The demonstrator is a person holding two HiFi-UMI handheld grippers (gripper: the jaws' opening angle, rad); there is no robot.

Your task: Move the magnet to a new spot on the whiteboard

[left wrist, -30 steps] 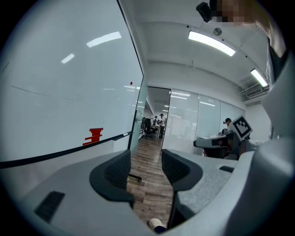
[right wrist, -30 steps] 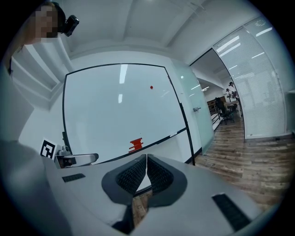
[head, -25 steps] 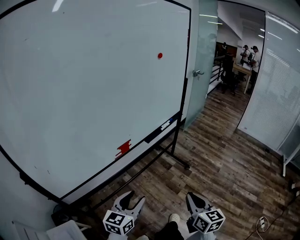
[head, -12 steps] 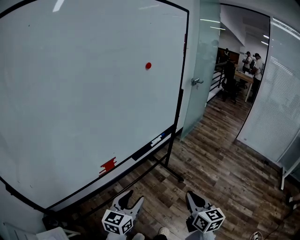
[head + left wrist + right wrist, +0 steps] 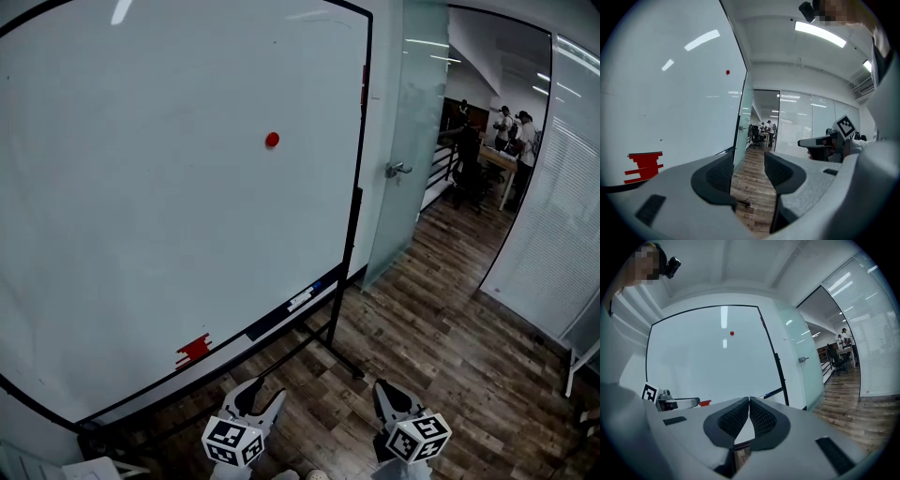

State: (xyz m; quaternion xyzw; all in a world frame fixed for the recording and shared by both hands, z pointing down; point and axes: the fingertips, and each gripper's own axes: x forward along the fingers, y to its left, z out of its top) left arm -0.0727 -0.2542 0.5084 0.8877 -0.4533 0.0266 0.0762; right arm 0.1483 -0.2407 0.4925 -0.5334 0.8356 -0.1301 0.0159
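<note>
Nothing of the task looks done yet. The small red magnet (image 5: 272, 140) clings to the whiteboard (image 5: 131, 206) untouched, and both tools hang low over the wooden floor (image 5: 441, 347), well short of the board. The left tool (image 5: 263, 397) has its jaws apart with only open air and floor between them. The right tool (image 5: 389, 395) has its jaws closed tip to tip, holding nothing.

From the left tool, the magnet lies far ahead, high up and off to the left of the gap between the jaws. From the right tool, it lies far ahead and well above, a touch left of where the jaws meet. A red eraser (image 5: 194, 350) on the board's tray (image 5: 272, 323) is much nearer both tools than the magnet is.

I'd judge the whole job is left: reach up to the board, take the magnet, lift it off and set it down elsewhere on the white surface.
</note>
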